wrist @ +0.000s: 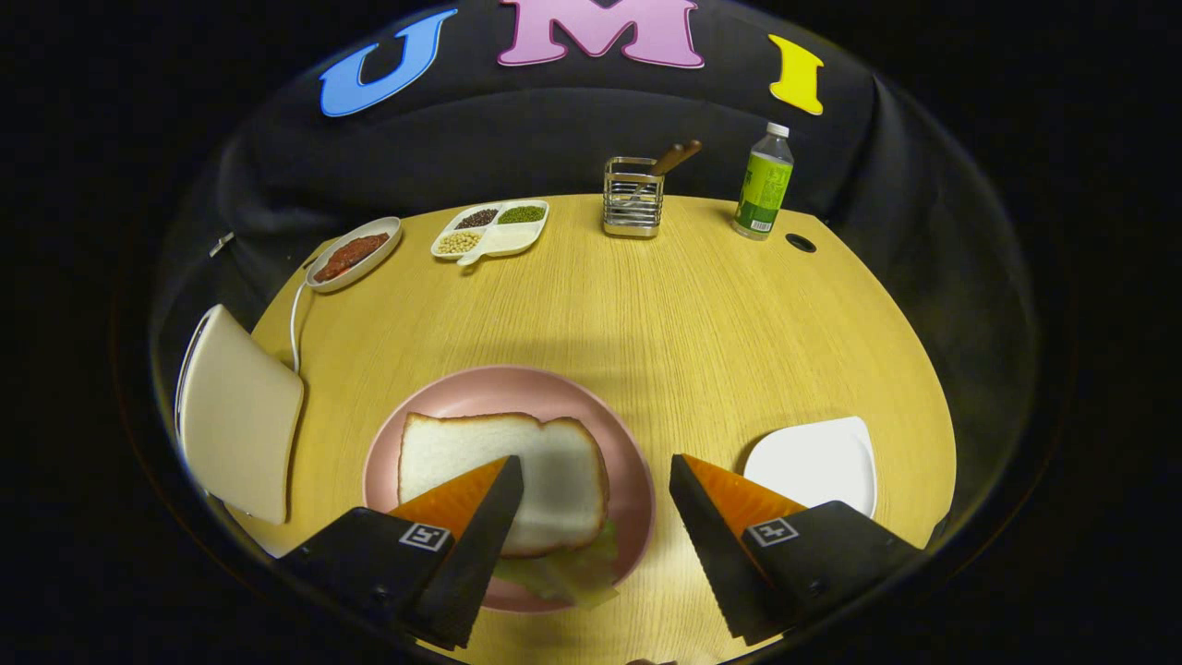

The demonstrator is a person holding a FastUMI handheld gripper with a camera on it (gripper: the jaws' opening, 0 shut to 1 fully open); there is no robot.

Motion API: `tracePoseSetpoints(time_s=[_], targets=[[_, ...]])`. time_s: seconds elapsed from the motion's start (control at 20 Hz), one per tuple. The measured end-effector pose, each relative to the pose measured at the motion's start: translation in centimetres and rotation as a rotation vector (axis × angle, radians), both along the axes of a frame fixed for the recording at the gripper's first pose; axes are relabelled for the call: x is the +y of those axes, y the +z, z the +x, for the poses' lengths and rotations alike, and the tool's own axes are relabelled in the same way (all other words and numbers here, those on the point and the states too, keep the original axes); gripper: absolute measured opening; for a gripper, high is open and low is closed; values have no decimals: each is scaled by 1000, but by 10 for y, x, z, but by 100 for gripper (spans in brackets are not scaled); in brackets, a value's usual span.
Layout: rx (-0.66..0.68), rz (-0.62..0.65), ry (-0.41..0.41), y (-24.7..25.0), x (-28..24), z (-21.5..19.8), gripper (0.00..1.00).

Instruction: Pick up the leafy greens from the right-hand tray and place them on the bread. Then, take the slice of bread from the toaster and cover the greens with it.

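The gripper point(591, 545) hangs over the near edge of a round, pale wood-grain table point(702, 332), its two fingers spread wide apart and holding nothing. The left finger point(471, 545) reaches over the near part of a pink plate point(628, 480), and the right finger point(720, 554) sits over bare table between that plate and a white tray point(817, 462) lying near on the right, with nothing on the part of it that shows. On the plate a slice of bread point(554, 462) lies flat, and leafy greens point(572, 573) poke out from under its near edge, so the greens are covered by the slice. To the left, near the table's rim, stands a cream toaster point(235, 416), with a white cord point(295, 323) running from it toward the far side. Farther back on the left is an oval dish point(355, 252) with a red filling, and beside it a divided dish point(491, 231) holding beans and grains of different colours. At the far side stand a wire holder point(633, 197) with a wooden handle sticking out and, to its right, a green-labelled bottle point(764, 182); a small dark hole in the tabletop lies just beside the bottle. Black cloth closes the booth behind the table.
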State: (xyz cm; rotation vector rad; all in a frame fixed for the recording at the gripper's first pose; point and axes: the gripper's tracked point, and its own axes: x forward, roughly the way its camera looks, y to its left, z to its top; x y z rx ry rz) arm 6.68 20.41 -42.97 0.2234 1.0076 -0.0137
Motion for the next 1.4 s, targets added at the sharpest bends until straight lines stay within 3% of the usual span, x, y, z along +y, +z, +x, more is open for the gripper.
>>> tracePoseSetpoints(time_s=[0.3,0.5,0.8,1.1,1.4], targets=[[-100,42,-3,58,1,4,100],[-233,126,-15,134,5,9,100],[-468,98,-5,239,-18,3,99],[-626,15,72,305,-33,-23,99],[-711,18,148,346,-41,-51,99]])
